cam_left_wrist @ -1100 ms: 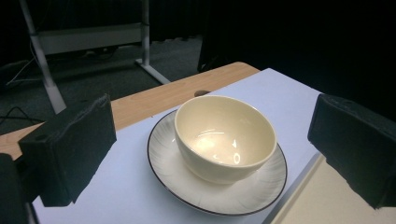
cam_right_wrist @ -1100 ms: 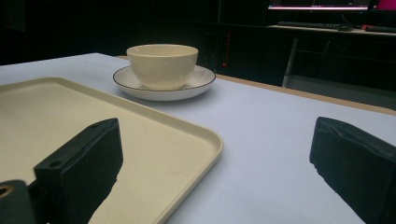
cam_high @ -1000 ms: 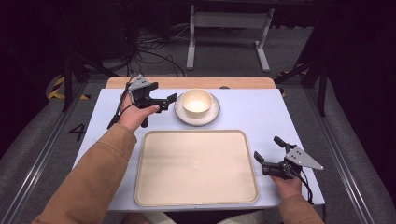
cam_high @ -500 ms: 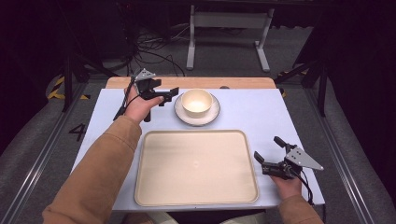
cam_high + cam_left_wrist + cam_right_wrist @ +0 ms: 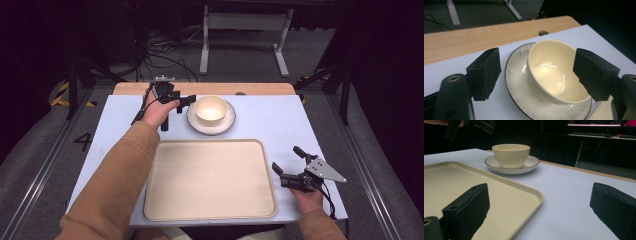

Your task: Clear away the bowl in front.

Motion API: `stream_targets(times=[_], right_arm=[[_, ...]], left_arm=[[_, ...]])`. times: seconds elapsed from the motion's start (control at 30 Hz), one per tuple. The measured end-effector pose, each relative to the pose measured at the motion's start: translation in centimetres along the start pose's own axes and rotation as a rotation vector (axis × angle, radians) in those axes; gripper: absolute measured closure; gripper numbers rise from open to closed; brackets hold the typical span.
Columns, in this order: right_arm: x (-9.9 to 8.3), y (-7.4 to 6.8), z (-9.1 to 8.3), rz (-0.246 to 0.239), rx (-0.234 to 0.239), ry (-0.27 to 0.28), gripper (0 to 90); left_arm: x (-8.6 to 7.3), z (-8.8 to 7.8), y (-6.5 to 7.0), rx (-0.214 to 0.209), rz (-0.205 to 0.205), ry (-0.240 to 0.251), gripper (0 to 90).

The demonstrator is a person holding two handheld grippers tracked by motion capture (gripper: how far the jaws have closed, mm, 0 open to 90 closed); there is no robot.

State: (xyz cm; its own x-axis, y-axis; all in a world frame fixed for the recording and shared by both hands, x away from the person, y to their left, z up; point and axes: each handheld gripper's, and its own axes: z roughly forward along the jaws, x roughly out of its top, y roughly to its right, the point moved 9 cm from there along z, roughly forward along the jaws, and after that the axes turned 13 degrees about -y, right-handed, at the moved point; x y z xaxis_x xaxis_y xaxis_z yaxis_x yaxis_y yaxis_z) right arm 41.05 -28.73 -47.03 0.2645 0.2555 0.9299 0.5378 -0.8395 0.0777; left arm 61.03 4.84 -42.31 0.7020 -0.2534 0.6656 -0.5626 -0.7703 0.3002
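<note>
My left gripper (image 5: 178,101) is up at the far side of the table (image 5: 270,117), jaws spread wide with nothing between them. The bowl (image 5: 556,72) sits on its plate (image 5: 517,85) right in front of my left fingers (image 5: 485,72), sort of framed by the gap but not touched. My right gripper (image 5: 288,162) rests near the table's close edge, jaws wide apart and empty too. The tray (image 5: 506,192) lies just off my right-side finger (image 5: 467,206), its corner poking into the gap.
</note>
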Motion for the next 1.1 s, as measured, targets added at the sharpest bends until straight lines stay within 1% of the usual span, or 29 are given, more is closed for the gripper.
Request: stream_targets(times=[0.07, 0.13, 0.2, 0.27, 0.33, 0.37, 0.43, 0.47, 0.57, 0.63, 0.77, 0.87, 1.1], right_arm=[[0.0, 0.0, 0.0, 0.0, 0.0, 0.003, 3.0], [0.0, 0.0, -0.1, 0.0, -0.001, 0.005, 3.0], [0.0, 0.0, -0.1, -0.001, -0.001, 0.005, 3.0], [0.0, 0.0, -0.1, -0.001, -0.002, 0.006, 3.0], [0.0, 0.0, -0.1, -0.001, -0.003, 0.006, 3.0], [0.0, 0.0, -0.1, -0.001, -0.003, 0.006, 3.0], [0.0, 0.0, -0.1, -0.001, -0.003, 0.006, 3.0], [0.0, 0.0, -0.1, -0.001, -0.003, 0.006, 3.0], [0.0, 0.0, -0.1, -0.001, -0.003, 0.005, 3.1], [0.0, 0.0, -0.1, -0.002, -0.004, 0.005, 3.1], [0.0, 0.0, 0.0, -0.003, -0.005, 0.005, 3.1], [0.0, 0.0, -0.1, -0.004, -0.005, 0.006, 3.1], [0.0, 0.0, -0.1, -0.001, -0.004, 0.006, 3.1]], left_arm=[[0.0, 0.4, 0.1, -0.007, 0.001, -0.004, 23.3], [-0.2, 1.0, 0.1, -0.003, 0.002, -0.03, 23.1], [-0.1, 1.4, 0.1, -0.003, -0.001, -0.037, 24.1], [0.0, 1.7, 0.2, -0.01, -0.005, -0.036, 26.3], [0.0, 1.9, 0.2, -0.008, -0.004, -0.037, 27.8], [0.1, 2.3, 0.3, -0.015, -0.011, -0.028, 29.8], [0.1, 2.5, 0.3, -0.019, -0.011, -0.031, 30.4], [0.0, 2.7, 0.3, -0.019, -0.009, -0.035, 32.0], [0.0, 3.2, 0.2, -0.004, -0.007, -0.051, 32.6], [0.0, 3.4, 0.2, -0.005, -0.014, -0.06, 34.1], [-0.3, 4.0, -0.1, 0.007, -0.034, -0.08, 34.6], [-0.5, 4.6, -0.1, -0.008, -0.055, -0.098, 37.2], [-1.1, 5.5, -0.1, -0.02, -0.074, -0.14, 42.0]])
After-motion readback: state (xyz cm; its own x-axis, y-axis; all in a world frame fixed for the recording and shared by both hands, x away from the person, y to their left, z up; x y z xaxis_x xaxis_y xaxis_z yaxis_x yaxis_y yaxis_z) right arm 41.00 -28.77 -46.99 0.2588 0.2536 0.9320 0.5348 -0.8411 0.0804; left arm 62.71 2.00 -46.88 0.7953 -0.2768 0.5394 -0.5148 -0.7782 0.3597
